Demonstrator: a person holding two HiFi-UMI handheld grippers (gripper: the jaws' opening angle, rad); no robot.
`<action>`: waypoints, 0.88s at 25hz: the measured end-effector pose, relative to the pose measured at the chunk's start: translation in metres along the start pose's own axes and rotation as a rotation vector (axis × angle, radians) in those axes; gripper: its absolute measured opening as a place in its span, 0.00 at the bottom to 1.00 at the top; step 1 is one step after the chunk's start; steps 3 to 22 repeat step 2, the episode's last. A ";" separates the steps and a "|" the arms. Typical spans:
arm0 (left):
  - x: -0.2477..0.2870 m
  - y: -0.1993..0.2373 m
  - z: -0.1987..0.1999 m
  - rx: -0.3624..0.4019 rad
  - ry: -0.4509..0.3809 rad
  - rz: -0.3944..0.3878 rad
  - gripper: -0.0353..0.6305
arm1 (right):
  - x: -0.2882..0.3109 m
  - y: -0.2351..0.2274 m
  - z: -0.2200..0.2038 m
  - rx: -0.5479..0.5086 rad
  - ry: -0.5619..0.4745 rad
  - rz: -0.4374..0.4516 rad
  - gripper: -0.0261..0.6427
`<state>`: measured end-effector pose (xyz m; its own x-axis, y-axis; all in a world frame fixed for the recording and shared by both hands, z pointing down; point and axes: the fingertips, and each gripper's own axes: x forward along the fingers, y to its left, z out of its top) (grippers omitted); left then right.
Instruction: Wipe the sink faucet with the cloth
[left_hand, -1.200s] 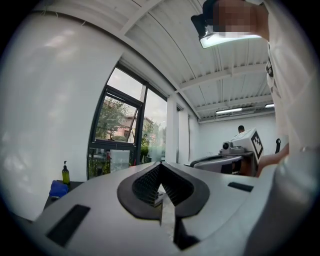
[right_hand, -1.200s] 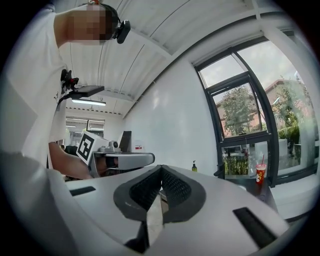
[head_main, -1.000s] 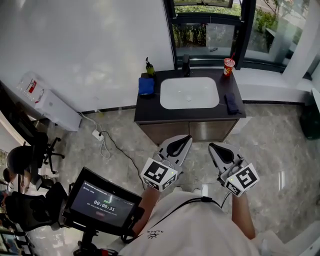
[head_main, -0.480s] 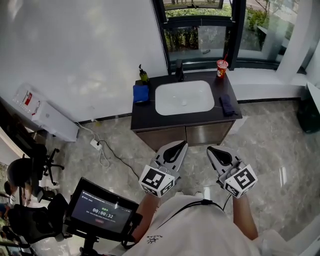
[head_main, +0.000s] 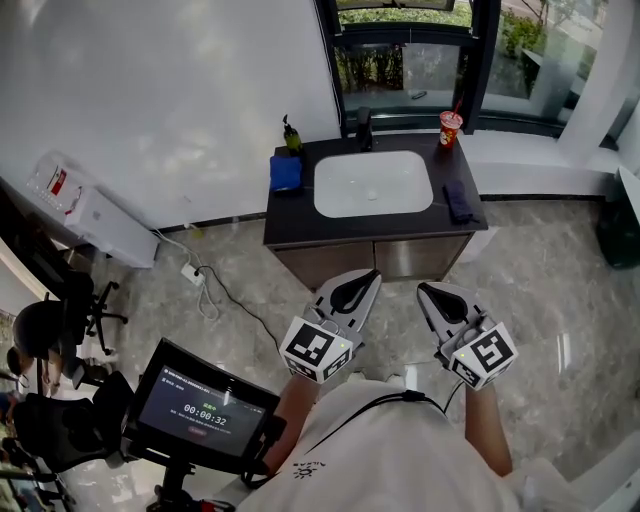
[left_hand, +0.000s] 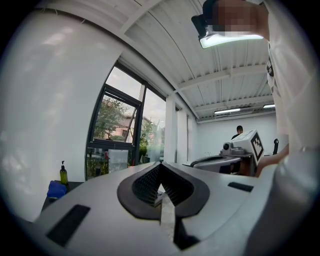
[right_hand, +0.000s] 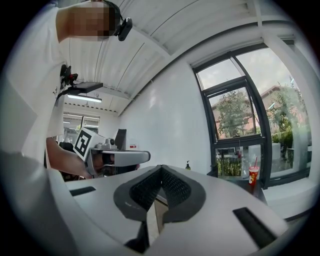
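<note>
The left gripper (head_main: 368, 280) and the right gripper (head_main: 427, 293) have their jaws pressed together, holding nothing, well short of the far table (head_main: 300, 226). There the faucet (head_main: 364, 128) stands behind the sink (head_main: 372, 184), with a blue cloth (head_main: 286, 172) to its left and a dark cloth (head_main: 459, 204) to its right.

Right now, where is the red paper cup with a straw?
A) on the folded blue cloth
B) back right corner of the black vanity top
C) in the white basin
B: the red paper cup stands on the black vanity top at its back right corner.
</note>
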<state>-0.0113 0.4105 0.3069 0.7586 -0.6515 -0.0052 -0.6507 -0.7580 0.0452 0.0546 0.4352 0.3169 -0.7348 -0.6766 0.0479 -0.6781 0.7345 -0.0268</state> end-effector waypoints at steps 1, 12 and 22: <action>0.000 0.001 0.000 0.000 0.000 -0.001 0.04 | 0.001 0.000 -0.001 0.002 0.001 0.001 0.04; -0.001 0.001 0.000 -0.001 0.001 -0.001 0.04 | 0.002 0.001 -0.002 0.004 0.002 0.002 0.04; -0.001 0.001 0.000 -0.001 0.001 -0.001 0.04 | 0.002 0.001 -0.002 0.004 0.002 0.002 0.04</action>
